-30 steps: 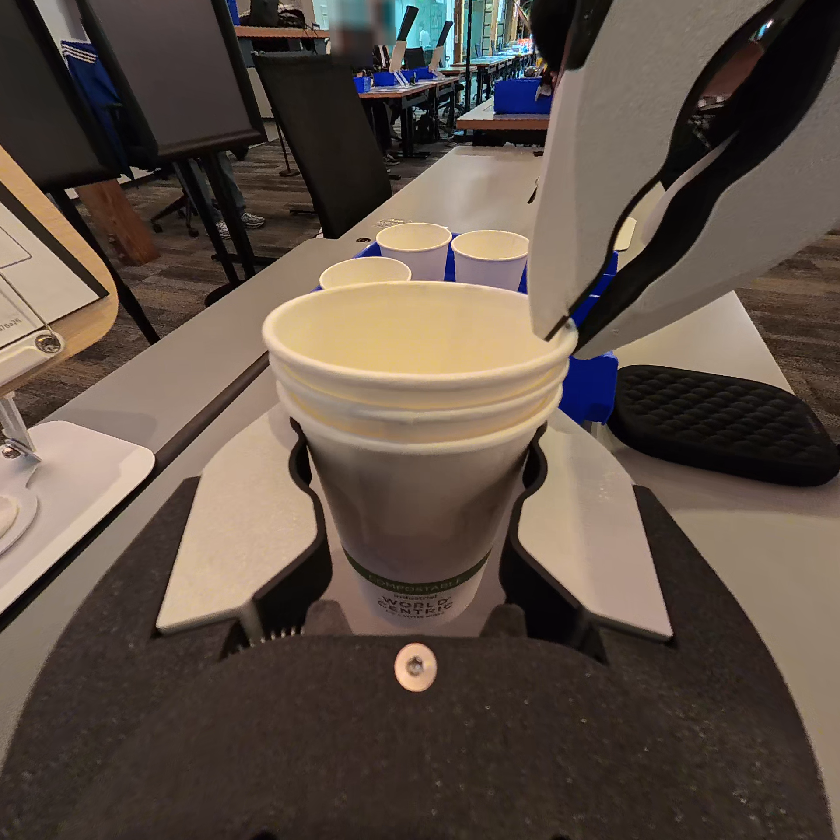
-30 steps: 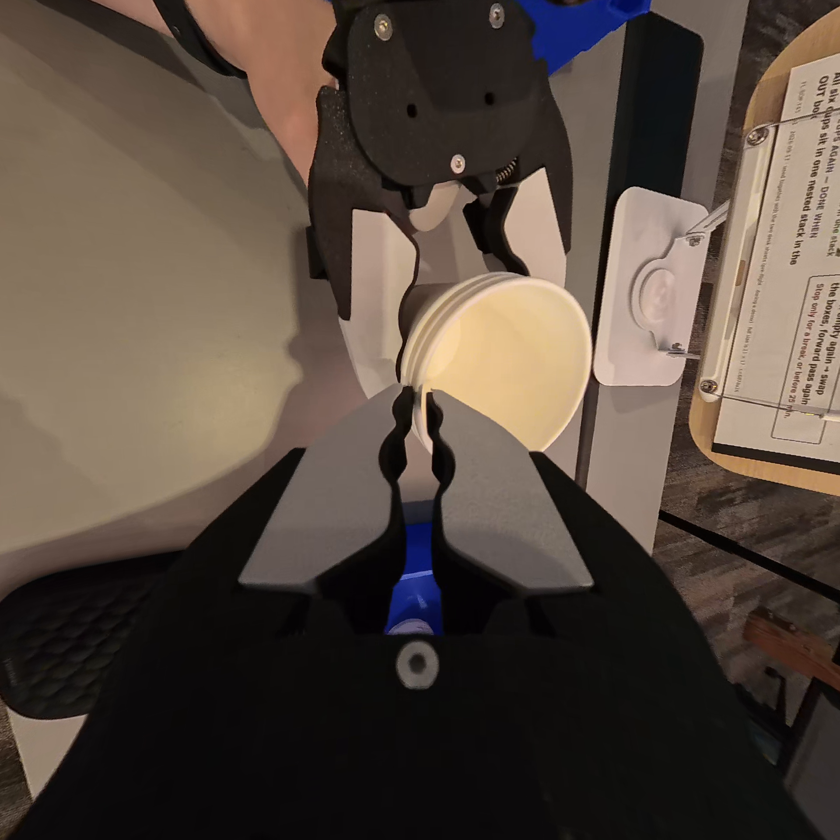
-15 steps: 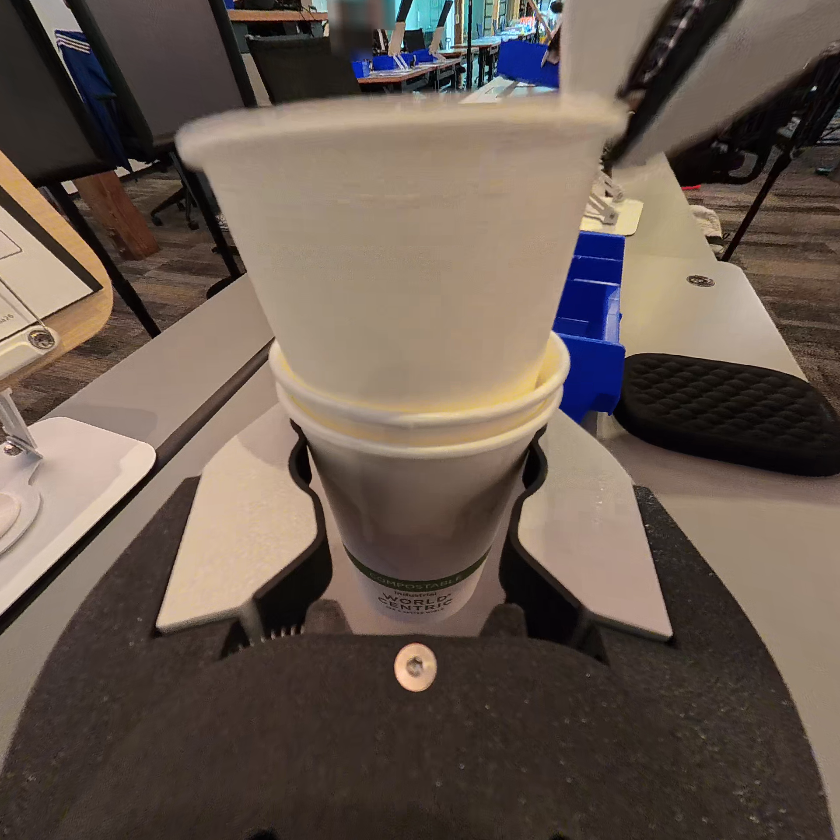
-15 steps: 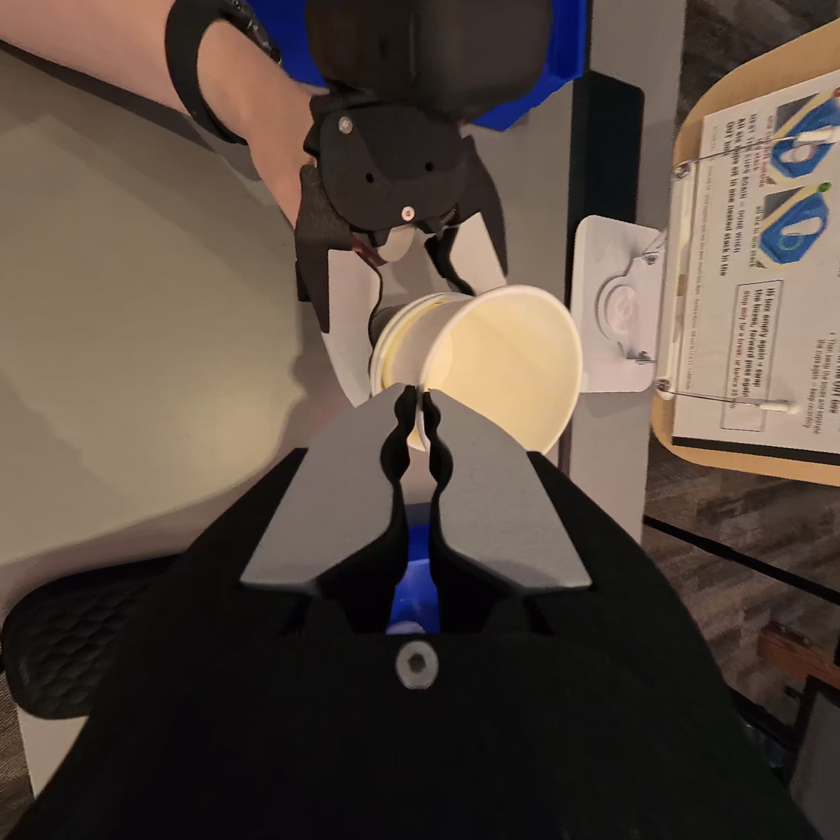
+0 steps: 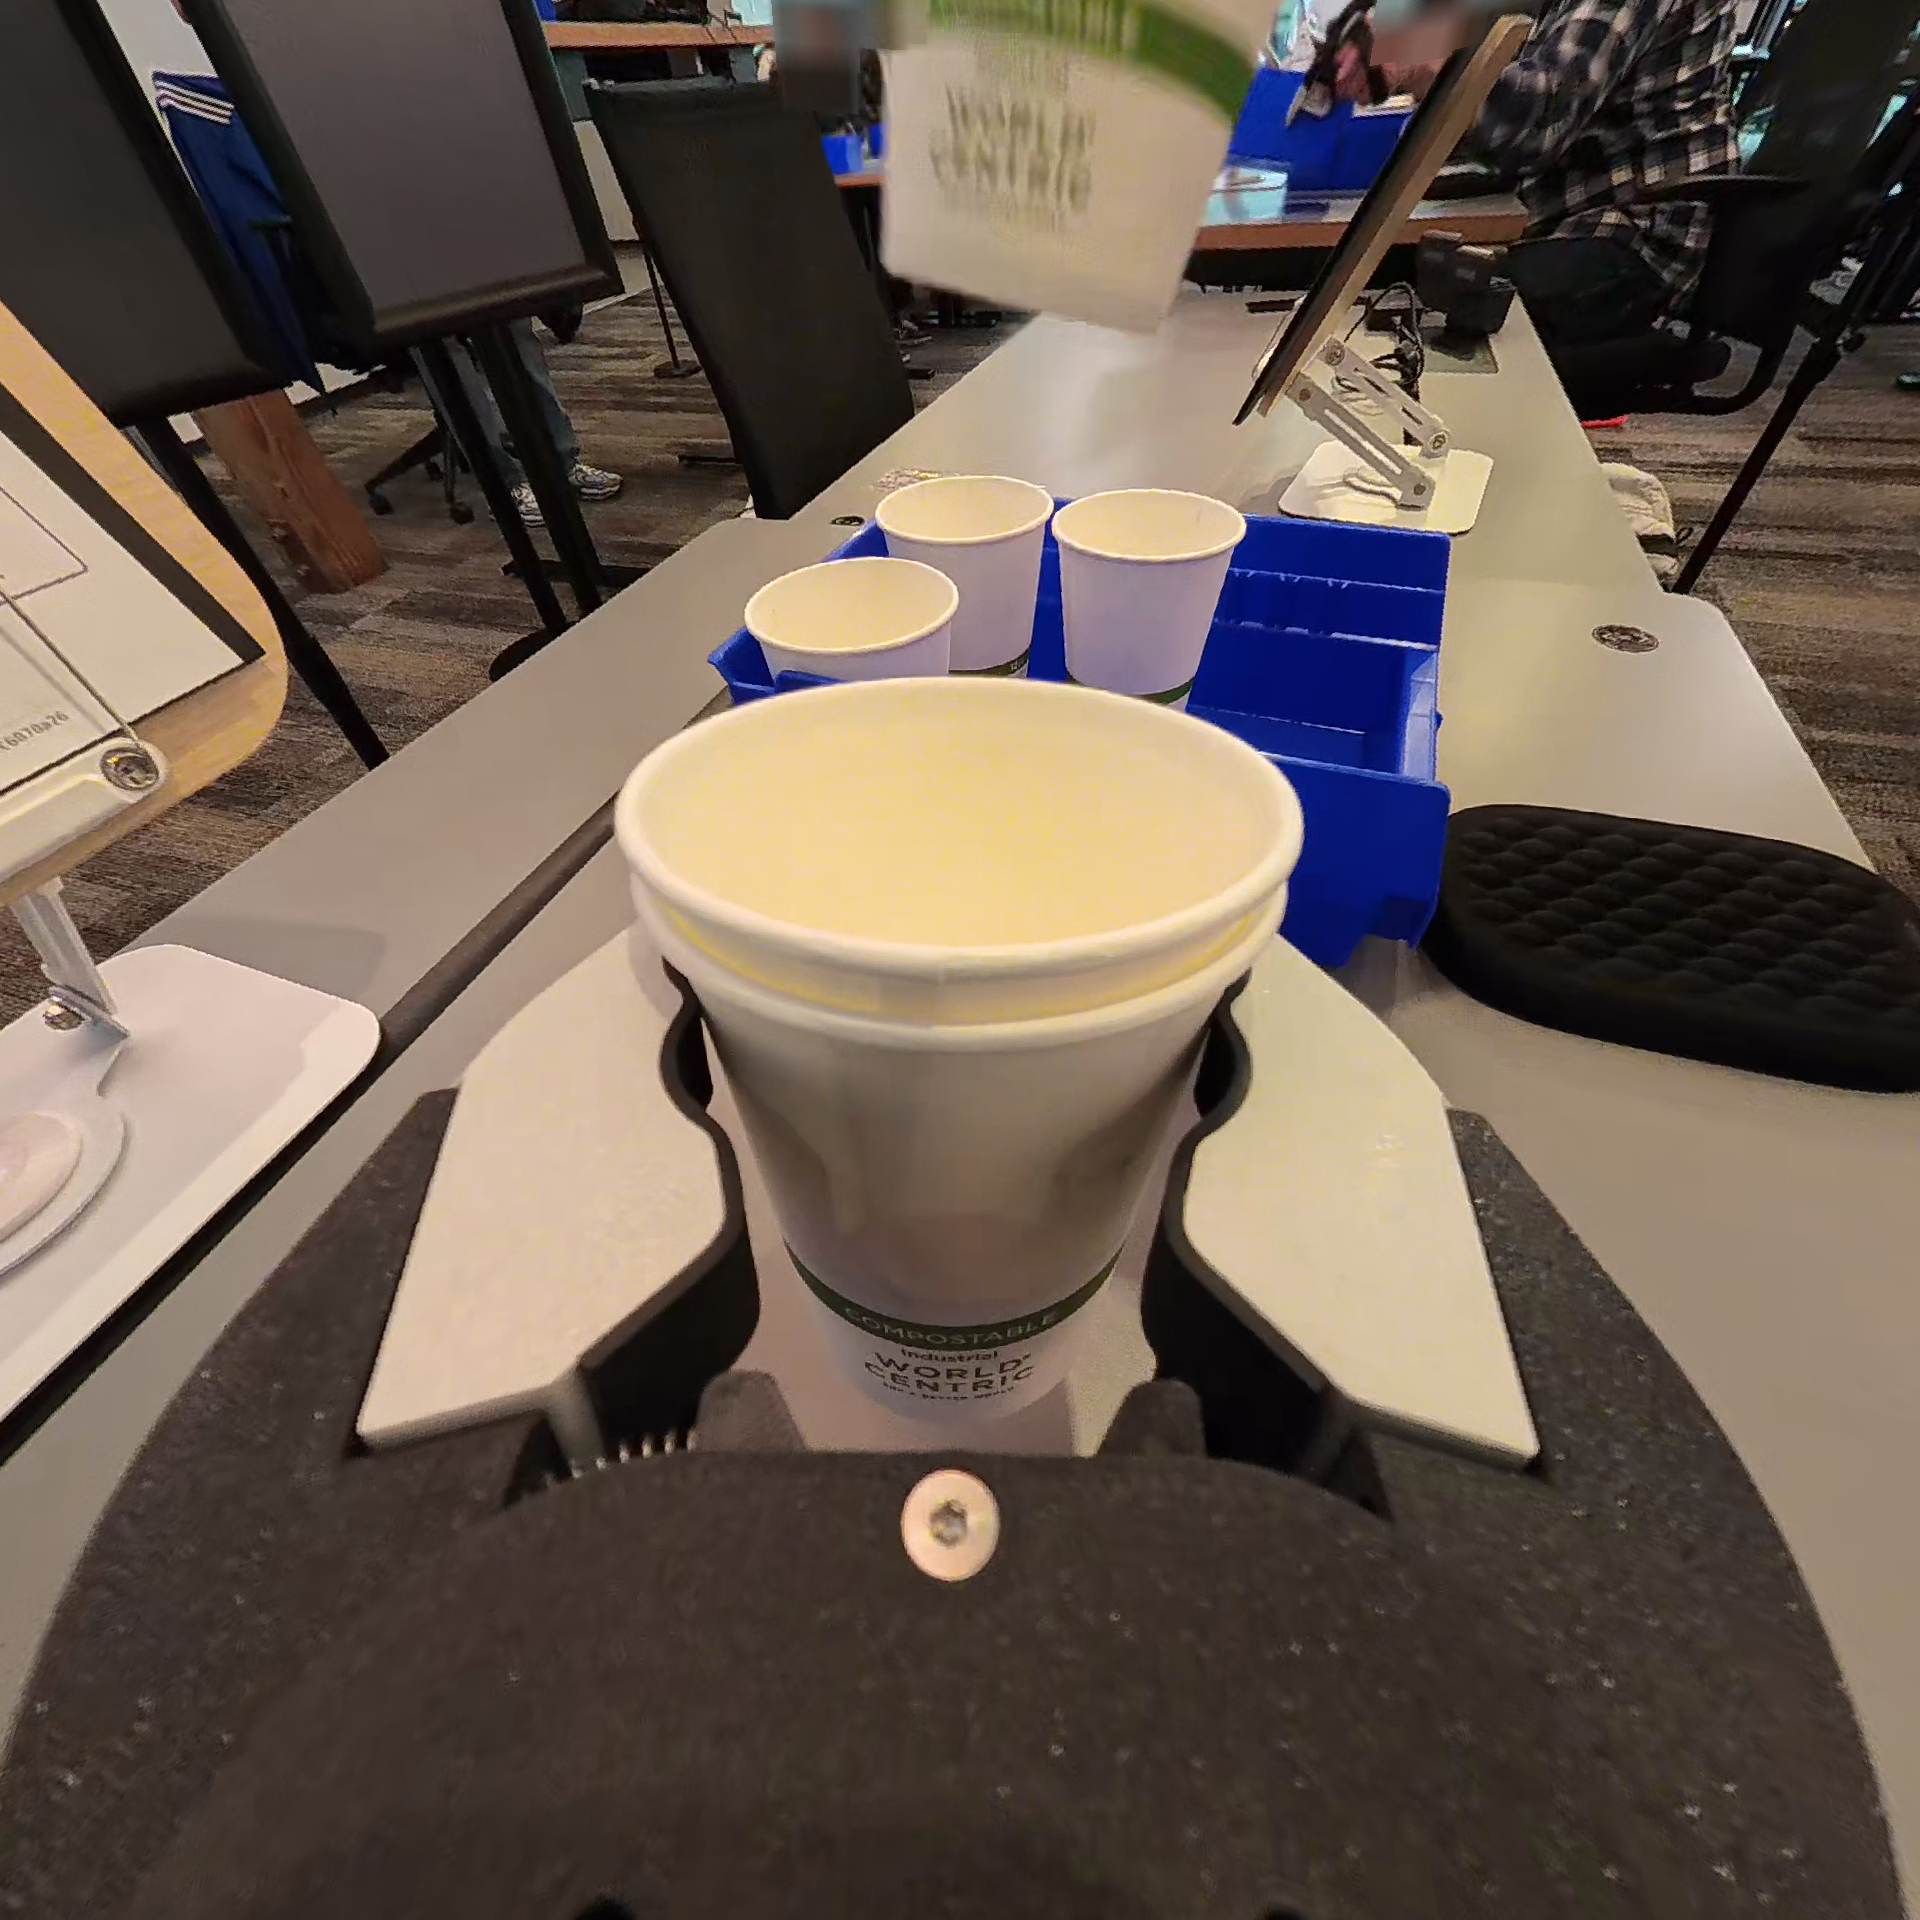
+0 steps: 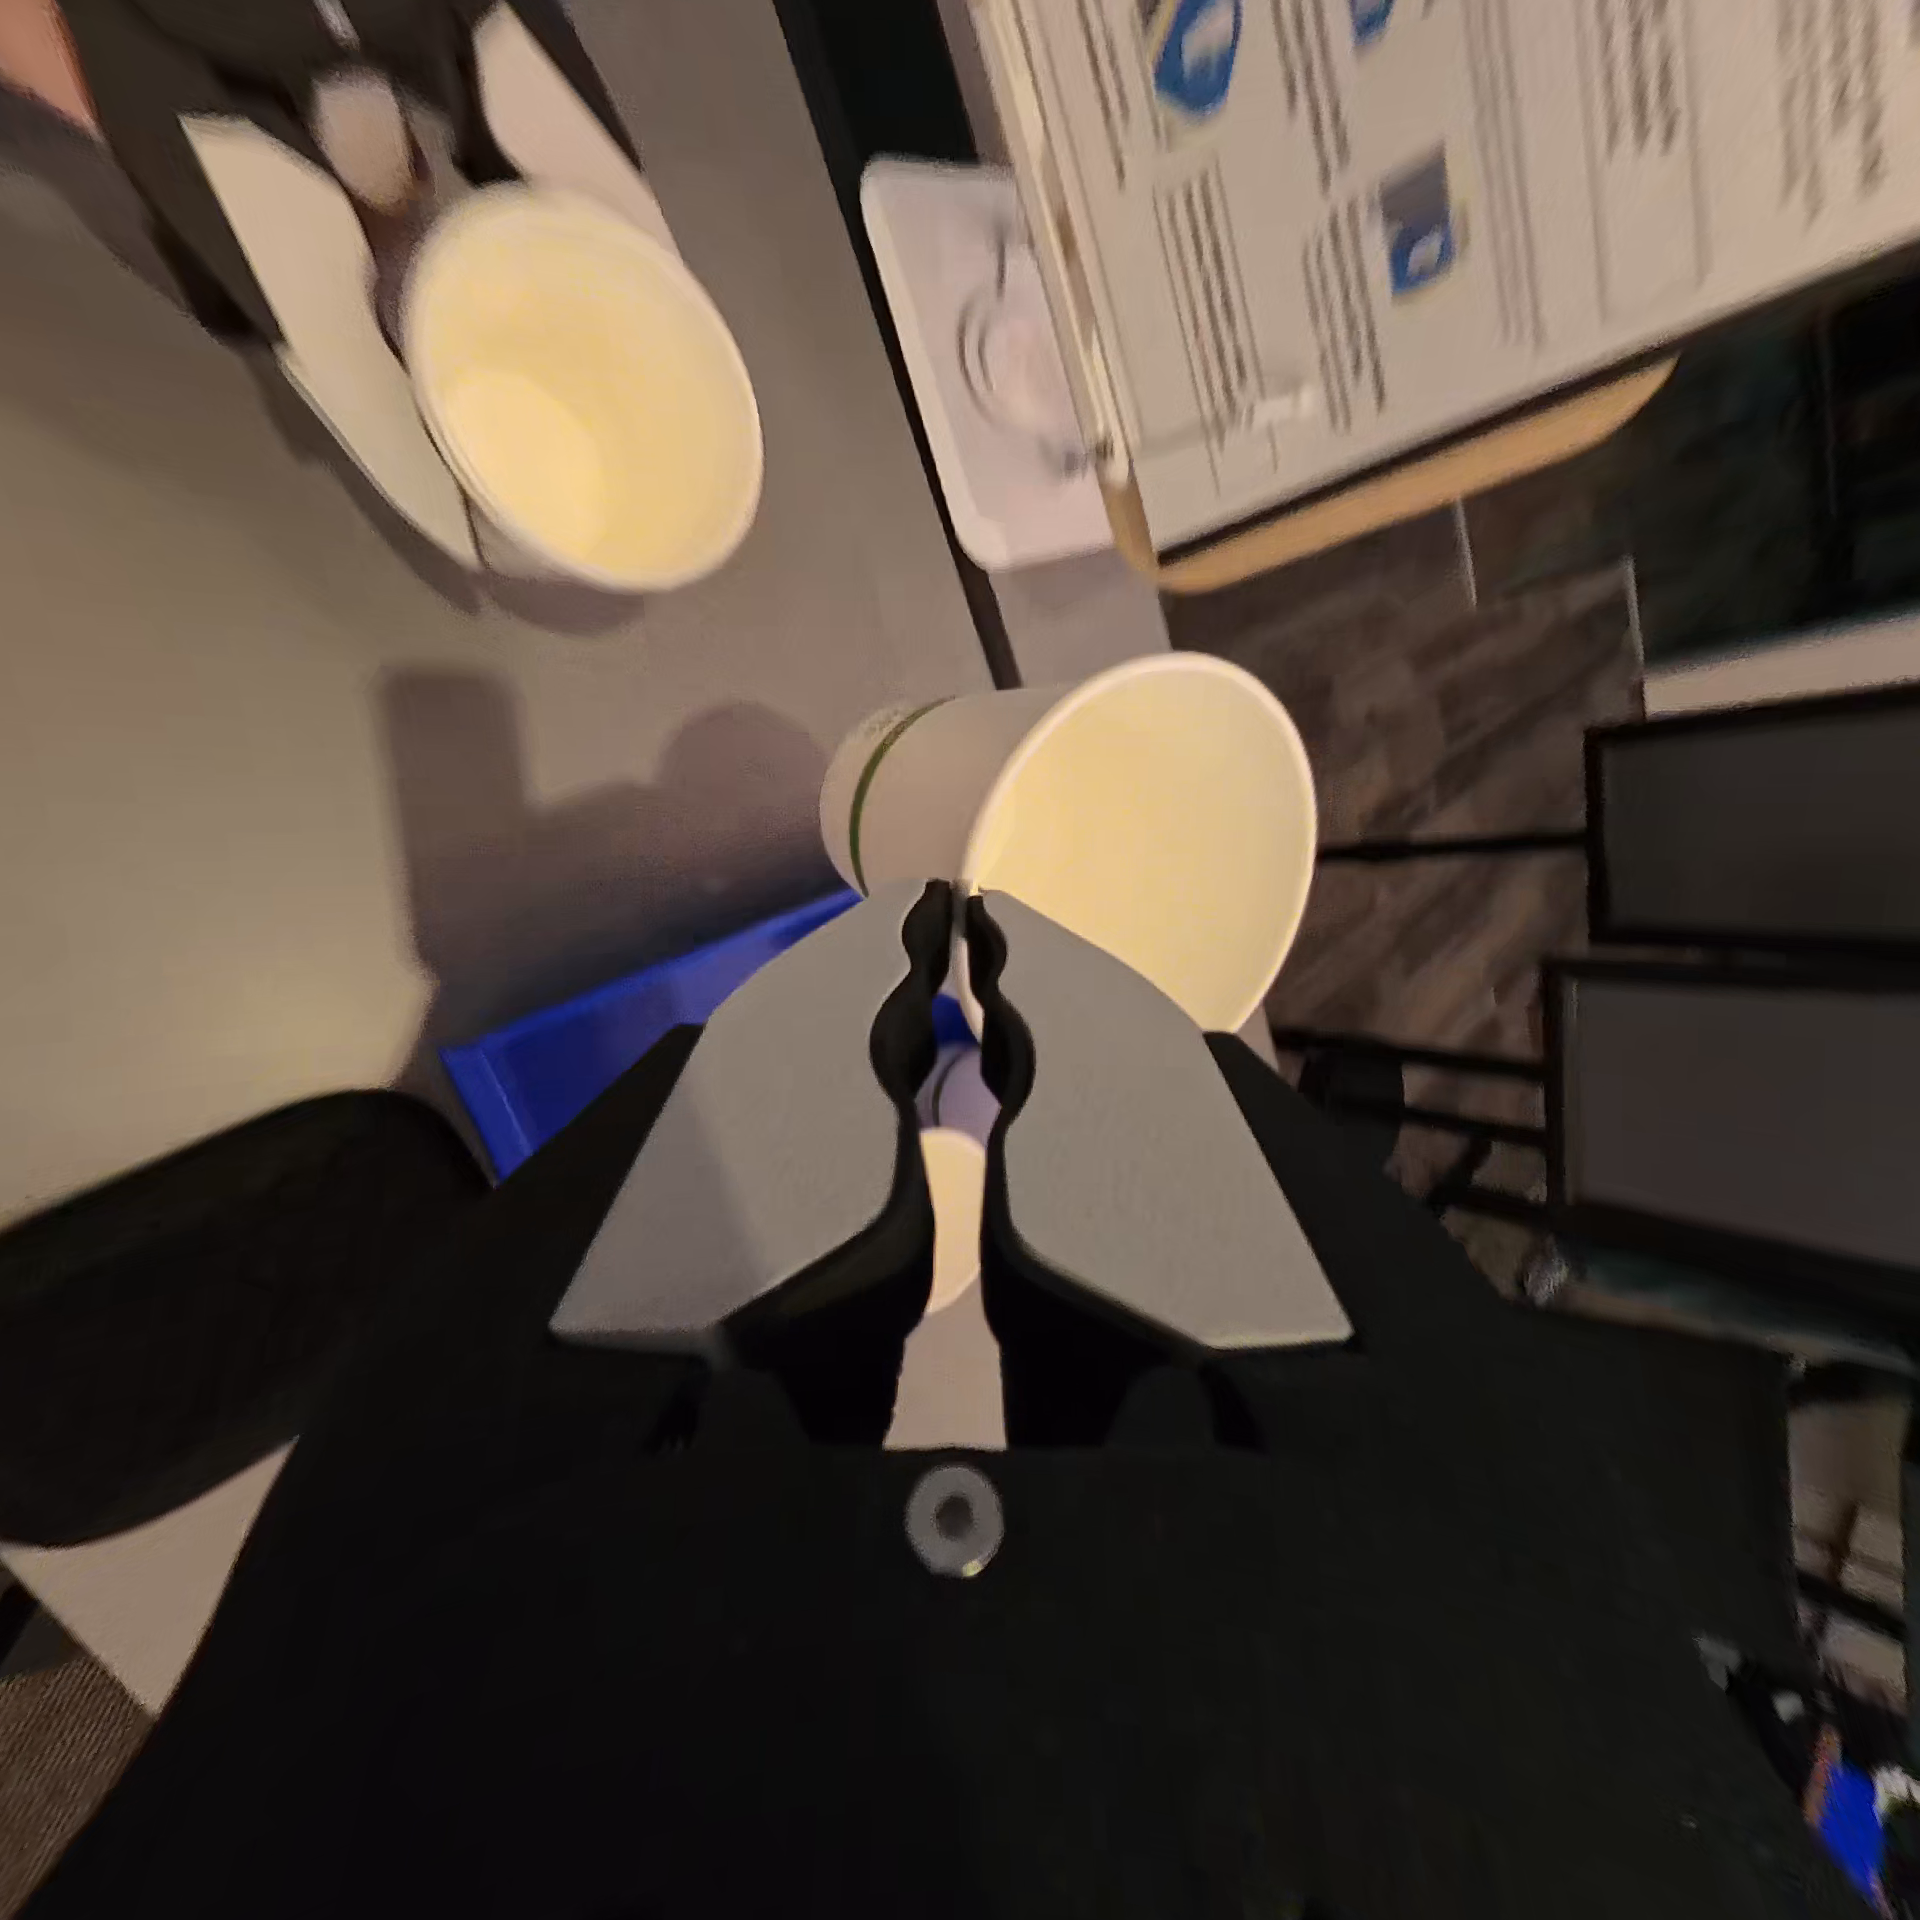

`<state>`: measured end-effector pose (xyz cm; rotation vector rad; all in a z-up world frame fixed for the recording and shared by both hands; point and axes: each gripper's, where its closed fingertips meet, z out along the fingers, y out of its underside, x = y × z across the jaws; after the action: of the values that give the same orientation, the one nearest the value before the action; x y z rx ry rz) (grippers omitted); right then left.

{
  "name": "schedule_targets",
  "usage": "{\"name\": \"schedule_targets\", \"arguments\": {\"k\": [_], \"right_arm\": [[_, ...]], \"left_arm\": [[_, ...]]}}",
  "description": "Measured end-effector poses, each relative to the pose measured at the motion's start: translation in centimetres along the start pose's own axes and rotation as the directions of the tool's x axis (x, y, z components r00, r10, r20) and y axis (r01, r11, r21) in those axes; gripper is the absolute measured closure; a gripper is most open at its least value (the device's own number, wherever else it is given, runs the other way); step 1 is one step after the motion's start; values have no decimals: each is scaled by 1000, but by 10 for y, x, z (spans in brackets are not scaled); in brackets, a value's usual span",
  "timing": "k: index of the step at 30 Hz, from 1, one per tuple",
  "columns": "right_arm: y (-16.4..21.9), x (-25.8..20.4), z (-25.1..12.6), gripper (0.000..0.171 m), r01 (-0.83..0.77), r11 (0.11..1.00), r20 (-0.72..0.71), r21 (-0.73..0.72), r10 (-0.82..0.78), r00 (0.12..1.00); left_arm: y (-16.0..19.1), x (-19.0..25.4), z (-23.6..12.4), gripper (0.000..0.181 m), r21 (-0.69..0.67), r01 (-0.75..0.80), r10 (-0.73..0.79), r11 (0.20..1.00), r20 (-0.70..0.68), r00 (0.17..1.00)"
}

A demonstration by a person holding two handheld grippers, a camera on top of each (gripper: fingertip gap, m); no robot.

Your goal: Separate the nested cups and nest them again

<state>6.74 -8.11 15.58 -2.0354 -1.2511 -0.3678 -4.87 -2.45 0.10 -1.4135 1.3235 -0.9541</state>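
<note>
White paper cups are sitting nested as a stack (image 5: 956, 997) between the fingers of the left gripper (image 5: 951, 1049), which are pressing on its lower walls from both sides; two rims are showing at its top. The stack is standing upright over the grey table (image 5: 1621, 1226), near the viewer. Beyond it, a blue bin (image 5: 1340, 665) is holding three single cups (image 5: 1143, 592) upright in its left part. To the right, a black pad (image 5: 1683, 945) is lying on the table just beside the bin. The right gripper (image 6: 954, 902) is pinching the rim of a lone cup (image 6: 1132, 842) with its fingers nearly together, one inside and one outside the wall. This cup is hanging in the air, well apart from the stack, above the bin's edge.
</note>
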Motion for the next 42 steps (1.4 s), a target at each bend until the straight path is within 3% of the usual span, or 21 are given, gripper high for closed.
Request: {"name": "schedule_targets", "arguments": {"k": [5,13,24,42], "right_arm": [[66,-21,35,168,-23,989,7,-146,24,1000],[127,-62,92,168,34,950,75,-312,-11,997],[143,-89,134,168,73,942,143,-328,-27,989],[141,-84,150,168,65,950,148,-305,-20,989]], "left_arm": [[1,2,1,88,-8,-9,9,1000,-1,1000],[1,0,0,88,-6,-7,7,1000,1,1000],[2,0,1,88,-11,-5,5,1000,-2,1000],[1,2,0,88,-9,-9,9,1000,-6,1000]]}}
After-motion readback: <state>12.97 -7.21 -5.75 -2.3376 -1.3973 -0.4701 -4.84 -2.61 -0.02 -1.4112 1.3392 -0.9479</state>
